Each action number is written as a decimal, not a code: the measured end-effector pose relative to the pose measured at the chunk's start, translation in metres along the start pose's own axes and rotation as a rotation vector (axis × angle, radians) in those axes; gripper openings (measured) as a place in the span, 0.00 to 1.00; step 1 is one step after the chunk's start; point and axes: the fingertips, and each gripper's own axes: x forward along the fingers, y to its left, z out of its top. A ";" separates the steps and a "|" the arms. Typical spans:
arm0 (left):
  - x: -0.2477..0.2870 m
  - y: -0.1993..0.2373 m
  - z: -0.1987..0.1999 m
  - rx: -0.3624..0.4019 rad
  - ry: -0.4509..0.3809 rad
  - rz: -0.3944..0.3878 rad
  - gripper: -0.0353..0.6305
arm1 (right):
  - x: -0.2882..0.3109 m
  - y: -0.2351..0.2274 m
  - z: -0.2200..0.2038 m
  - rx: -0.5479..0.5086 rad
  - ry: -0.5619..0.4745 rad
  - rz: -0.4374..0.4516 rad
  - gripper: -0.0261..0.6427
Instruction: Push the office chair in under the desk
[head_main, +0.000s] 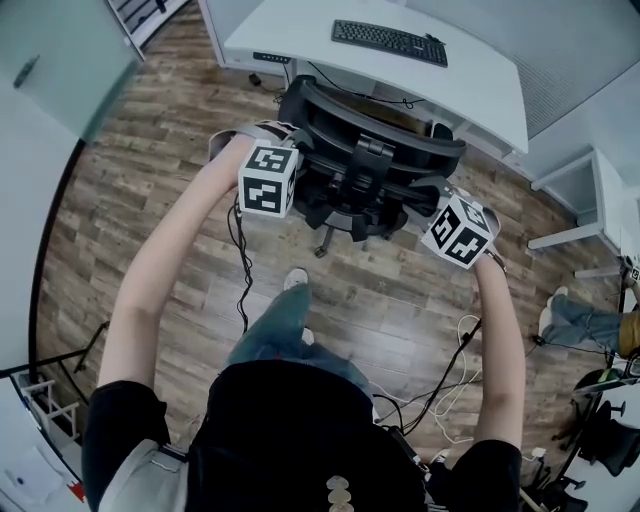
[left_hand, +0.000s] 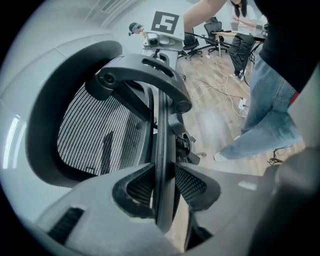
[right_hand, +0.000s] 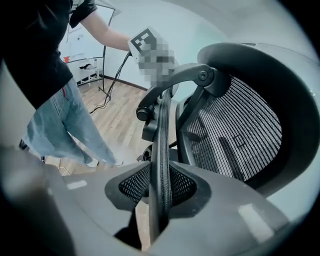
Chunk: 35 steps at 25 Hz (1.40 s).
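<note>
Both bare forearms reach forward and a little down from the person's black-shirted body, elbows nearly straight, each hand behind a white marker cube (head_main: 268, 180) printed with black squares. The left gripper (left_hand: 165, 186) is closed on the office chair (head_main: 370, 150): its two pads (left_hand: 192, 182), dark and finely cross-hatched and set in smooth grey moulded shells, press from either side on the thin black rim (left_hand: 161, 150) of the backrest, which stands on edge between them. The right gripper (right_hand: 159, 186) is clamped the same way, its textured pads (right_hand: 132, 185) squeezing a ribbed strip of that rim (right_hand: 161, 130) on the chair's other side. Just beyond each pair of jaws, a curved matte-black plastic frame arches across the backrest, with round pivot bolts at its joints. Behind the frame stretches taut, see-through black mesh (right_hand: 235, 135) inside a wide dark hoop. From above, the left gripper (head_main: 285, 165) and right gripper (head_main: 442, 200) flank the chair's back at its two outer edges, with the black spine and base between them. Below the jaws lies a floor (head_main: 380, 300) of grey-brown wood-grain planks, crossed by thin black cables (head_main: 240, 260). Past the jaws, the chair sits close against the near edge of the smooth white desk (head_main: 300, 30); how far the seat reaches beneath the top cannot be told. A flat black keyboard (head_main: 388, 42) lies farther back on the desk.
</note>
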 end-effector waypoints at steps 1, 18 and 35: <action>0.004 0.008 -0.002 0.002 -0.003 -0.003 0.25 | 0.002 -0.008 -0.001 0.005 -0.006 0.001 0.22; 0.077 0.145 -0.036 0.021 -0.100 -0.038 0.24 | 0.063 -0.152 -0.029 0.088 -0.004 0.043 0.22; 0.123 0.233 -0.062 0.022 -0.095 -0.056 0.24 | 0.097 -0.246 -0.045 0.074 -0.007 0.012 0.22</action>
